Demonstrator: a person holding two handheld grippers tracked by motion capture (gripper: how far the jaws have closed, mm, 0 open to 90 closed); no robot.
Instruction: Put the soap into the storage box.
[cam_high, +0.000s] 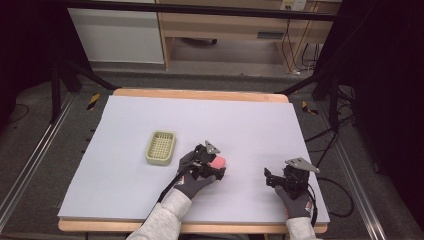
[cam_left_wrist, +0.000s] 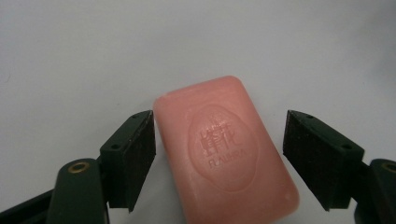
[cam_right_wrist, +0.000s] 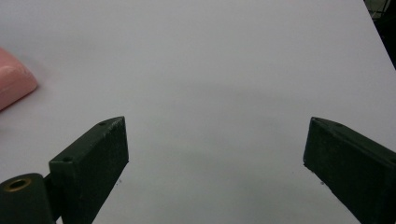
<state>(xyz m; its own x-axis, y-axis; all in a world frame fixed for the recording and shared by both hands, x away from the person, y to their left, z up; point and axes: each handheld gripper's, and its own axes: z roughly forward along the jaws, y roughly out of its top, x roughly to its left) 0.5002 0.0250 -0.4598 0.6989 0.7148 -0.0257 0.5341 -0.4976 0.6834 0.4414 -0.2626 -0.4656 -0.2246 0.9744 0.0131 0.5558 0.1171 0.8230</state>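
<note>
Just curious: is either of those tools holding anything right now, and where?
Nothing is held. The left hand-held gripper is open around the soap; the right is open.

Black grippers (cam_high: 212, 167) (brass-ringed screws), dark gloves, grey sleeves (cam_high: 165, 220).

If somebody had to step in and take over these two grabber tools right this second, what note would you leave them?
Left gripper: jaws open around the pink soap bar, one jaw close against its side, the other apart; nothing clamped yet.
Right gripper: open, holding nothing, over the bare white table top.
Things: the soap lies flat on the table, stamped face up. A pale green slatted soap dish sits on the table to the left of it and holds nothing.
Done: left gripper lined up on the soap.
Left, probably: close on the soap, lift it, set it in the dish.
</note>
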